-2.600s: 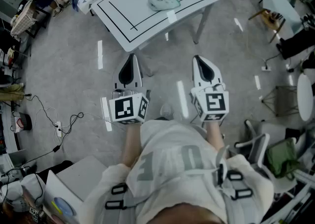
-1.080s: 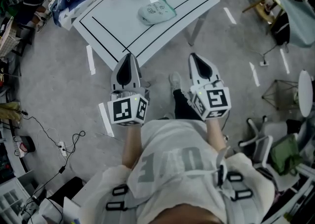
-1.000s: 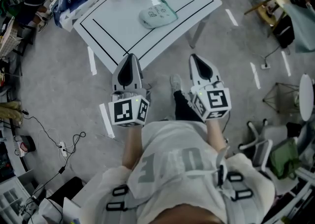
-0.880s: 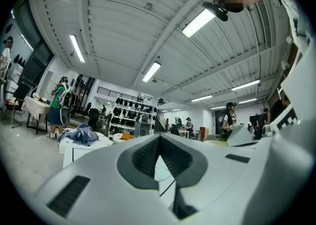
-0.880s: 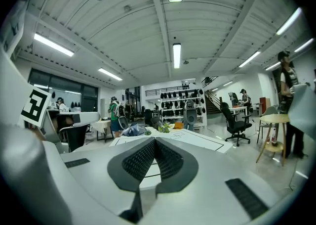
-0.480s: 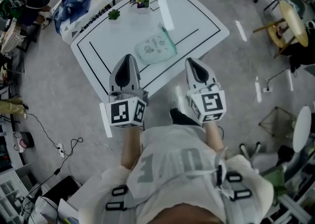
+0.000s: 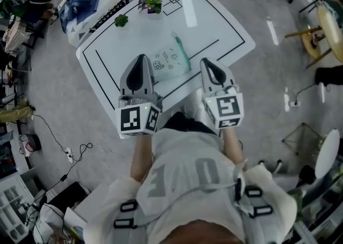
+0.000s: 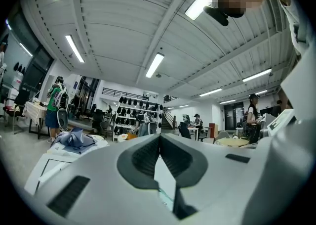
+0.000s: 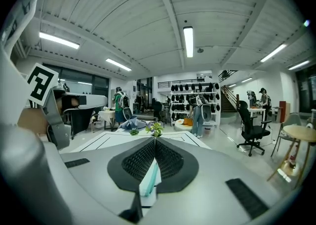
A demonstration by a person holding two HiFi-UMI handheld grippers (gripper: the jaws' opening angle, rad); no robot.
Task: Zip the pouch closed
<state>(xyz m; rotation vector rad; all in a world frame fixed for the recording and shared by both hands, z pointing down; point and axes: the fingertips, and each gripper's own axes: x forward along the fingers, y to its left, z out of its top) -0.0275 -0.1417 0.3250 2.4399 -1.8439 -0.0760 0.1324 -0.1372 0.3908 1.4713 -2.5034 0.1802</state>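
The pouch (image 7: 170, 61) lies on the desk (image 7: 214, 17). The left gripper (image 7: 141, 58) and right gripper (image 7: 207, 62) flank the pouch's near end, jaws pressed together on nothing. Best to spread them first, then pin the fabric and pinch the zip pull.

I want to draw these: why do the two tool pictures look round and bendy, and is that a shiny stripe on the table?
Left gripper view: a wide lens bends the ceiling beams and blackens the corners; the left tool looks soft. Right gripper view: same bending, same dark corners around the right tool. Head view: yes, light glares as a pale stripe on the table.
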